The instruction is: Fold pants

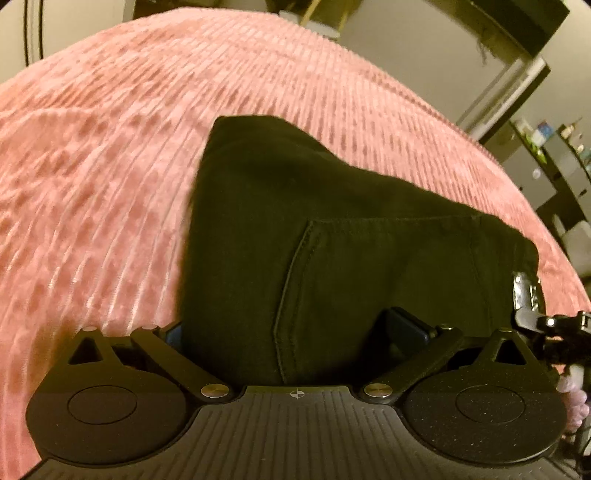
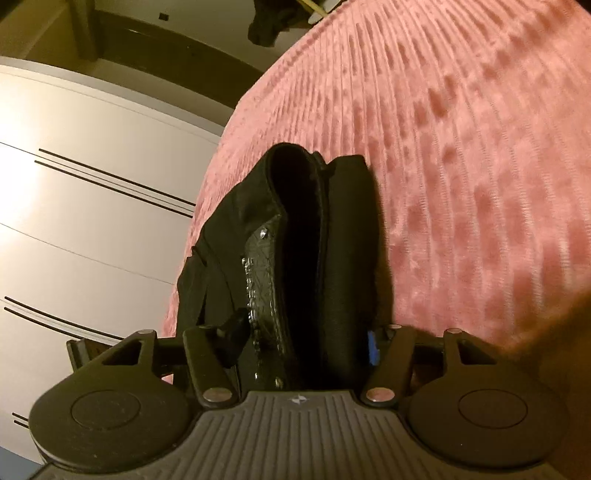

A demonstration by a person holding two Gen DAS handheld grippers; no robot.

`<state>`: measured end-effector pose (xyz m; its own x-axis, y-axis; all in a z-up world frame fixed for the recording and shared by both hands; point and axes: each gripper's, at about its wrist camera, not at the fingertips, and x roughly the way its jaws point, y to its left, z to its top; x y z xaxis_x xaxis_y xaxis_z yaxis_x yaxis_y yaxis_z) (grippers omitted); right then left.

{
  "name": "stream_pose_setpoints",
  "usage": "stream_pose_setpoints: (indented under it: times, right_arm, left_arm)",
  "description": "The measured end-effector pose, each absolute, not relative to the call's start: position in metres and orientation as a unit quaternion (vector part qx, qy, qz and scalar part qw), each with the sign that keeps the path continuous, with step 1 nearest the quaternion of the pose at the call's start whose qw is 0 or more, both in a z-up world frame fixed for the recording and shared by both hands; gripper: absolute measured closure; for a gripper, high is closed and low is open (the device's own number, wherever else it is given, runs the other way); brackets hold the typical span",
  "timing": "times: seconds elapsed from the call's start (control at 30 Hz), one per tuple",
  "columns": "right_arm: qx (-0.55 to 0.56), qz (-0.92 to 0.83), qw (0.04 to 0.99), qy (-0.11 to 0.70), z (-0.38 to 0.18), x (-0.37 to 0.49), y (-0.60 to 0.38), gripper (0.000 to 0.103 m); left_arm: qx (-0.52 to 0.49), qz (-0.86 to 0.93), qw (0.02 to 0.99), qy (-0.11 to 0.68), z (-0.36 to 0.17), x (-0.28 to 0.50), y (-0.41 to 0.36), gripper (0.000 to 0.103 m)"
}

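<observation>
Black pants point(image 1: 332, 221) lie folded into a thick stack on a pink ribbed bedspread point(image 1: 110, 147). A back pocket seam faces up in the left wrist view. My left gripper point(image 1: 290, 328) stands wide over the near end of the stack. Its left pad is at the fabric's edge and its right finger rests on the cloth. In the right wrist view the pants point(image 2: 347, 240) show their open waist end, with a shiny embossed patch point(image 2: 262, 273). My right gripper point(image 2: 304, 339) has that end between its fingers, and both pads touch the fabric.
The bedspread point(image 2: 461, 147) reaches far beyond the pants on all sides. A white wardrobe point(image 2: 74, 184) with dark stripes stands past the bed's edge. Shelves with small items point(image 1: 554, 166) are at the right. A dark garment point(image 2: 269, 22) hangs near the top.
</observation>
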<state>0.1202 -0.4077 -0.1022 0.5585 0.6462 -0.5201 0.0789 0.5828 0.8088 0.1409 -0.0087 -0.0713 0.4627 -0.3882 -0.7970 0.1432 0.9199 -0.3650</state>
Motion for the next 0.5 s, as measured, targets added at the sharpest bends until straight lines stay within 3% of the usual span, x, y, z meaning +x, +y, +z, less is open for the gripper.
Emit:
stream_pose_setpoints:
  times: [0.07,0.13,0.3,0.4,0.5]
  right_arm:
    - [0.404,0.171,0.787,0.434,-0.098,0.123,-0.399,0.046]
    - [0.383,0.164,0.802,0.427,-0.09,0.12,-0.392,0.06]
    - [0.358,0.17,0.823,0.406,-0.062,0.121,-0.382,0.071]
    - [0.352,0.178,0.833,0.388,-0.041,0.132,-0.381,0.072]
    - [0.343,0.184,0.845,0.366,-0.019,0.148,-0.376,0.072]
  left_arm:
    - [-0.114,-0.152,0.854,0.484,-0.067,0.137,-0.014,0.005]
    - [-0.108,-0.149,0.861,0.475,-0.06,0.133,-0.015,0.014]
    - [-0.114,-0.131,0.867,0.467,-0.04,0.132,-0.008,0.057]
    - [-0.125,-0.134,0.875,0.448,-0.023,0.131,-0.002,0.067]
    - [-0.129,-0.126,0.892,0.414,-0.002,0.131,0.0,0.067]
